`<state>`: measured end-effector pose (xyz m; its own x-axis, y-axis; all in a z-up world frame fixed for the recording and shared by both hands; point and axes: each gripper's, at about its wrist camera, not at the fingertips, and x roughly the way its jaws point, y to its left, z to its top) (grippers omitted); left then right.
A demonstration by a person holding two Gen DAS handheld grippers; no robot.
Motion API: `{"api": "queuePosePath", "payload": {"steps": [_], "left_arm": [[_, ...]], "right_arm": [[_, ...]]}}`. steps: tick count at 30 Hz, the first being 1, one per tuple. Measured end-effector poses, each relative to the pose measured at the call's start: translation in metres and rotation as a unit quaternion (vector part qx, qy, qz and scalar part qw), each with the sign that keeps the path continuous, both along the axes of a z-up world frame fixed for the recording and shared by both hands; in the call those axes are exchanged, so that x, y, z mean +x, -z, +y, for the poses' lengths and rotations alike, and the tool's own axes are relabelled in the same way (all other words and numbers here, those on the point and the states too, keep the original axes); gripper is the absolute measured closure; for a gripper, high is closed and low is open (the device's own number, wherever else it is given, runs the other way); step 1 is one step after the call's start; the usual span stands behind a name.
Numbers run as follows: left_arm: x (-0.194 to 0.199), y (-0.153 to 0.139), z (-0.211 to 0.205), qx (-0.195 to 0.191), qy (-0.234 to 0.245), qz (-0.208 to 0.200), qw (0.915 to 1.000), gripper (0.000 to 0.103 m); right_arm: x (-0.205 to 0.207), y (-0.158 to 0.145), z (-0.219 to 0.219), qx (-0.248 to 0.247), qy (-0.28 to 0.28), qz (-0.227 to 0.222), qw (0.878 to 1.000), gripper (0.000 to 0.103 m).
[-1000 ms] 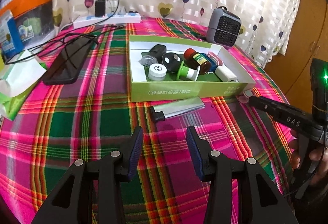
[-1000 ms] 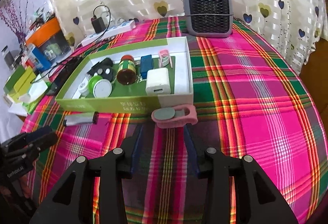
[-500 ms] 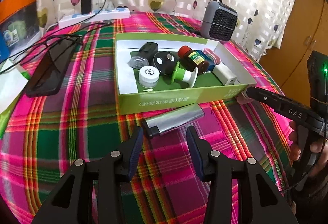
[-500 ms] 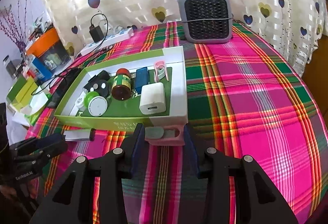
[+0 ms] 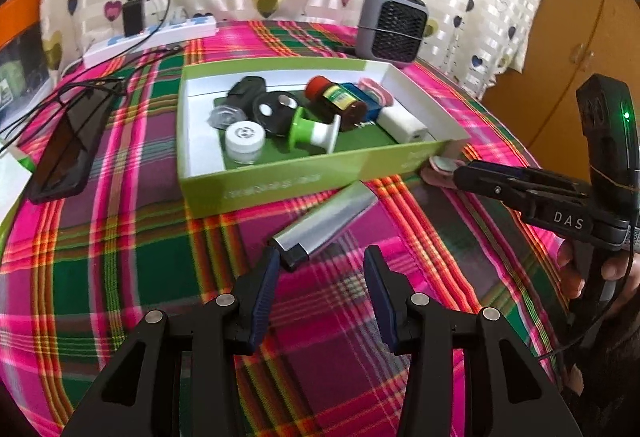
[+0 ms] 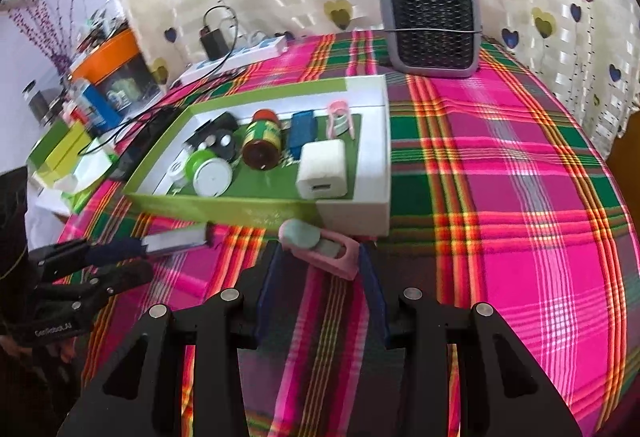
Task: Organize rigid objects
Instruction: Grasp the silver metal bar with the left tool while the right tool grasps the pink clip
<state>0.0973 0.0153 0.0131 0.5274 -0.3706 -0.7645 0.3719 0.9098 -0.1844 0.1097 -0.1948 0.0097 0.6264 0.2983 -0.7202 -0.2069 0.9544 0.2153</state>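
Note:
A silver lighter [image 5: 324, 221] lies slantwise on the plaid cloth in front of the green box [image 5: 320, 177]. My left gripper [image 5: 322, 261] is open, with the lighter's black end between its fingertips. A pink clip-like piece with a grey pad [image 6: 320, 249] rests at the box's front right corner. My right gripper [image 6: 320, 257] is open around it, and its right finger stands close against the piece. The box [image 6: 352, 213] holds a white charger [image 6: 322, 173], a brown bottle [image 6: 262, 143], a green and white spool, a small jar and dark items.
A grey fan heater [image 6: 432, 29] stands behind the box. A power strip [image 5: 160, 37] with cables and a dark phone [image 5: 68, 153] lie at the back left. Boxes and an orange bin [image 6: 104, 53] crowd the left edge. A hand [image 5: 600, 277] holds the right gripper.
My left gripper has moved forward until the lighter's end sits between its fingertips. The right gripper has advanced too, and the pink piece now lies between its fingers.

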Motion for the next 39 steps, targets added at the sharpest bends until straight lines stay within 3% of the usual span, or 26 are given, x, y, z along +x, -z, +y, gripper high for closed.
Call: {"api": "queuePosePath", "payload": {"steps": [5,15,21,27,34,39], "left_arm": [[-0.007,-0.003,-0.005,0.003,0.015,-0.008,0.9998,0.06],[0.003,-0.011,-0.005,0.018,0.009,-0.031,0.9993,0.06],[0.015,-0.004,-0.011,0.017,0.032,-0.023,0.9991,0.06],[0.019,-0.002,-0.009,0.017,0.022,-0.014,0.9995,0.059],[0.01,-0.003,-0.018,0.019,0.049,-0.014,0.9985,0.059],[0.015,-0.002,-0.02,0.016,0.042,-0.006,0.999,0.059]], "right_arm": [[-0.009,-0.003,0.005,-0.01,-0.032,-0.01,0.999,0.063],[0.005,-0.004,0.001,-0.03,-0.018,-0.03,0.999,0.063],[0.011,0.0,0.003,-0.011,-0.044,-0.015,0.999,0.063],[0.006,0.004,0.009,-0.001,-0.073,-0.003,0.997,0.063],[0.002,0.006,0.018,-0.006,-0.094,0.005,0.996,0.063],[0.006,0.01,0.023,-0.035,-0.083,0.009,0.996,0.063]]}}
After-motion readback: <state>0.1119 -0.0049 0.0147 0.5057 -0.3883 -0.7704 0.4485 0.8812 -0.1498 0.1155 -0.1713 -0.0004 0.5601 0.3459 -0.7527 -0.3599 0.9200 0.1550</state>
